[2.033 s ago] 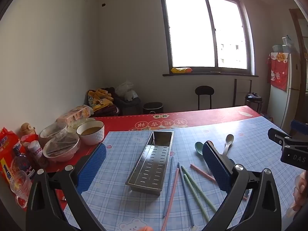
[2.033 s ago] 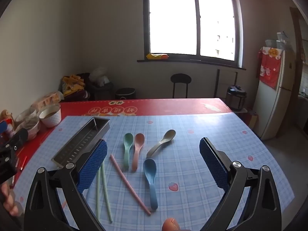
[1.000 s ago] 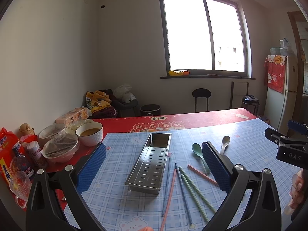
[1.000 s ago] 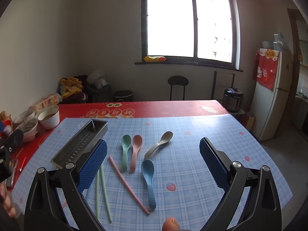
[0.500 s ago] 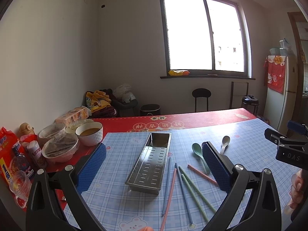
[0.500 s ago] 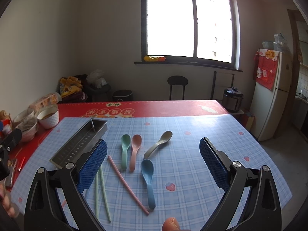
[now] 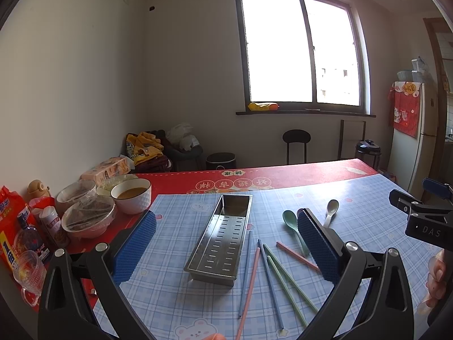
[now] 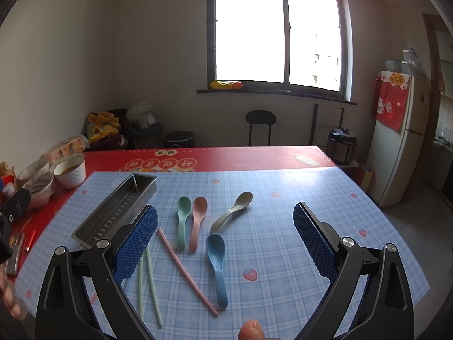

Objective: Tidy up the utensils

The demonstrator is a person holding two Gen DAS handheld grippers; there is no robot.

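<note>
A long perforated steel tray [image 7: 223, 235] [image 8: 117, 208] lies empty on the blue checked cloth. Right of it lie several coloured chopsticks [image 7: 271, 274] [image 8: 185, 269]. Beyond them lie a green spoon [image 8: 182, 216], a pink spoon [image 8: 198, 221], a beige spoon [image 8: 233, 209] and a blue spoon [image 8: 216, 263]. My left gripper [image 7: 226, 240] is open and empty, held above the near end of the tray. My right gripper [image 8: 225, 243] is open and empty, held above the spoons. It also shows at the right edge of the left wrist view [image 7: 419, 215].
Bowls [image 7: 131, 195] [image 8: 69, 171], covered dishes [image 7: 87, 218], a glass [image 7: 28, 269] and food packets [image 7: 12, 223] crowd the table's left side on the red cloth [image 7: 283, 175]. The table's right edge [image 8: 376, 206] drops to the floor beside a fridge [image 8: 399, 138].
Both grippers have risen and tilted slightly since two seconds ago, then held almost still. Nothing on the table has moved.
</note>
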